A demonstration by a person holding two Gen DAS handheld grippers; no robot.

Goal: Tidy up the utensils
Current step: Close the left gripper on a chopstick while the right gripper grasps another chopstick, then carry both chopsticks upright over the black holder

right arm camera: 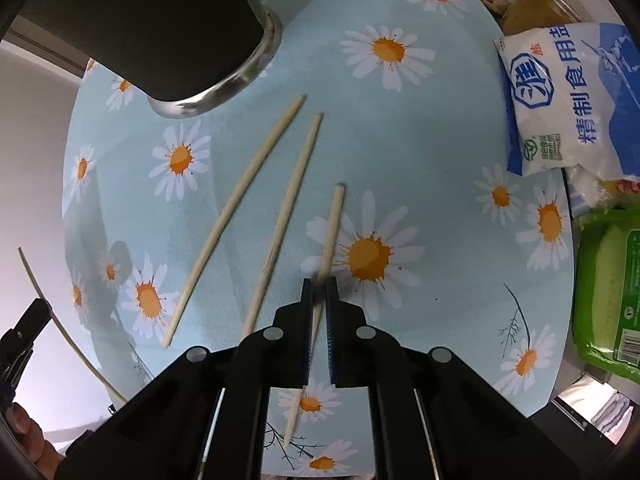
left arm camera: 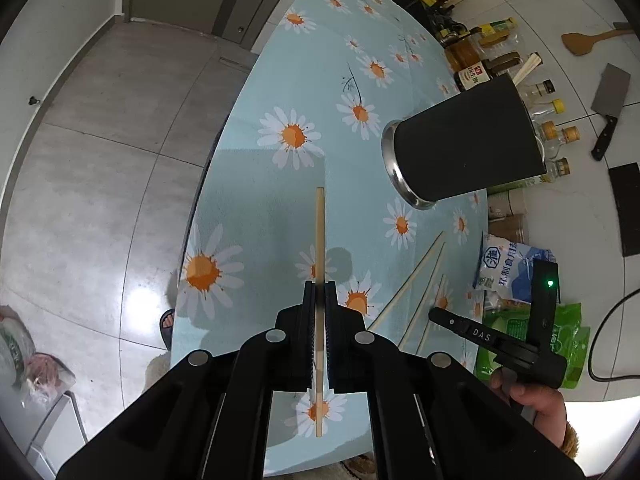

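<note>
My left gripper (left arm camera: 320,286) is shut on a wooden chopstick (left arm camera: 319,236) and holds it above the daisy-print tablecloth (left arm camera: 280,184). The black utensil cup (left arm camera: 464,140) with a steel base stands to the right, with chopsticks (left arm camera: 527,66) sticking out of its top. My right gripper (right arm camera: 319,283) is shut on another chopstick (right arm camera: 331,228) just over the cloth. Two loose chopsticks (right arm camera: 236,208) (right arm camera: 286,216) lie on the cloth to its left, pointing toward the cup (right arm camera: 160,28). The right gripper's body (left arm camera: 520,344) shows low right in the left wrist view.
A salt bag (right arm camera: 568,96) and a green packet (right arm camera: 608,296) lie at the table's right edge. Sauce bottles (left arm camera: 476,60) and spice jars (left arm camera: 556,132) line the wall behind the cup. A cleaver (left arm camera: 608,108) and a wooden spatula (left arm camera: 588,42) hang on the tiled wall.
</note>
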